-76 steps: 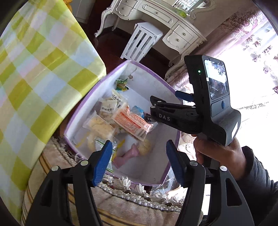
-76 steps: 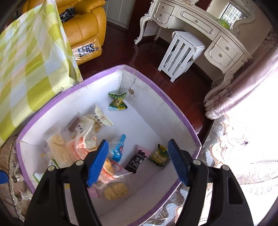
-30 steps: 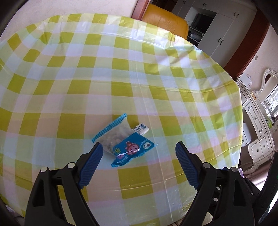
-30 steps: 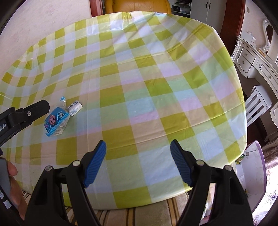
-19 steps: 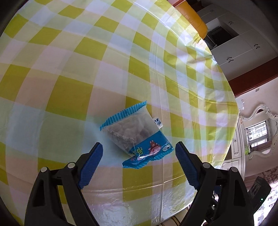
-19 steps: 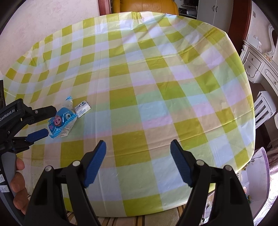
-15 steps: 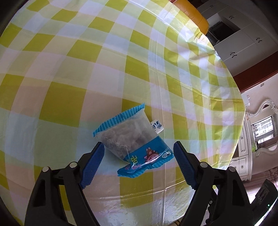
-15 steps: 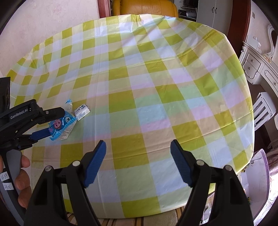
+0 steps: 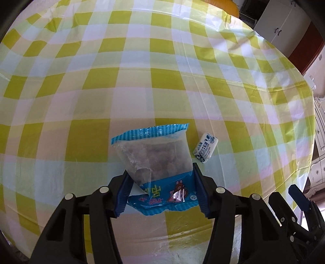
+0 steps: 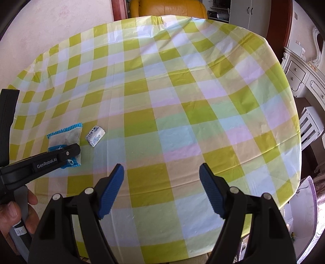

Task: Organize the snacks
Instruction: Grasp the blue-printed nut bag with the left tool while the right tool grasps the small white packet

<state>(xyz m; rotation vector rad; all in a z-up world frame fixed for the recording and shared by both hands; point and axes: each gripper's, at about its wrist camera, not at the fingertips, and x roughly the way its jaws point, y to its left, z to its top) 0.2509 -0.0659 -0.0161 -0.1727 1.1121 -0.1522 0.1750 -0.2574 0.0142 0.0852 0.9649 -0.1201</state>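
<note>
A blue and clear snack bag lies on the yellow checked tablecloth. My left gripper straddles its printed blue end; the jaws are closing and both blue pads touch the bag's sides. A small white wrapped candy lies just right of the bag. The right wrist view shows the same bag, the candy and the left gripper at the left, held by a hand. My right gripper hangs open over the near part of the cloth, with nothing between its fingers.
The purple-rimmed white box stands low beyond the table's right edge. A white stool and a white dresser stand further right. A yellow armchair is behind the table's far edge.
My left gripper has come down over the snack bag and its jaws have narrowed from wide apart to touching the bag's sides. The right gripper has stayed where it was.
</note>
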